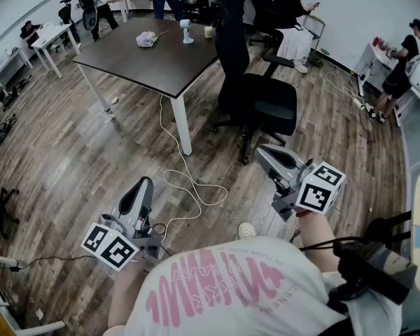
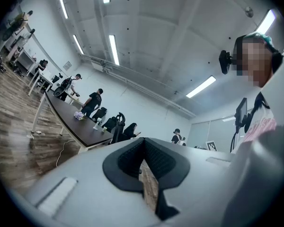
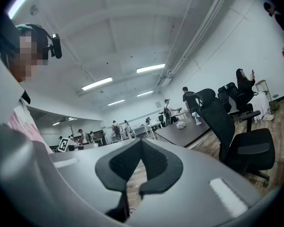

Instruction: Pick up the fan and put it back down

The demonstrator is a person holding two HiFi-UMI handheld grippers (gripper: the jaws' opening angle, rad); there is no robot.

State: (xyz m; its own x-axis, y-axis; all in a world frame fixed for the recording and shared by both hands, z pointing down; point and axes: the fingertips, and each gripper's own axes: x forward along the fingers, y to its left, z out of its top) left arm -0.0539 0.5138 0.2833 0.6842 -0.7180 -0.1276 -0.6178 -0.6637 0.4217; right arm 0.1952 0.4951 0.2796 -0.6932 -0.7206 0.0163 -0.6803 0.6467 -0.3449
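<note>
**Fan out of reach: approach before gripping**

The small white fan [image 1: 187, 31] stands upright on the dark table [image 1: 161, 65], near a flower bunch [image 1: 146, 39] and well apart from both grippers. The left gripper [image 1: 143, 185] and right gripper [image 1: 263, 152] have their jaws pressed together, with nothing between them. Step round the office chair [image 1: 259, 89], avoid the floor cable [image 1: 189, 187], and open the jaws before reaching. Probably best to grip the fan low so it stays upright.

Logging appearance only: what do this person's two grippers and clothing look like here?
The left gripper and right gripper are both grey tapered shells lined with black ribbed pads. Each carries a white cube printed with black square markers. The person wears a white shirt with pink lettering, and a black cable runs by the right arm.
</note>
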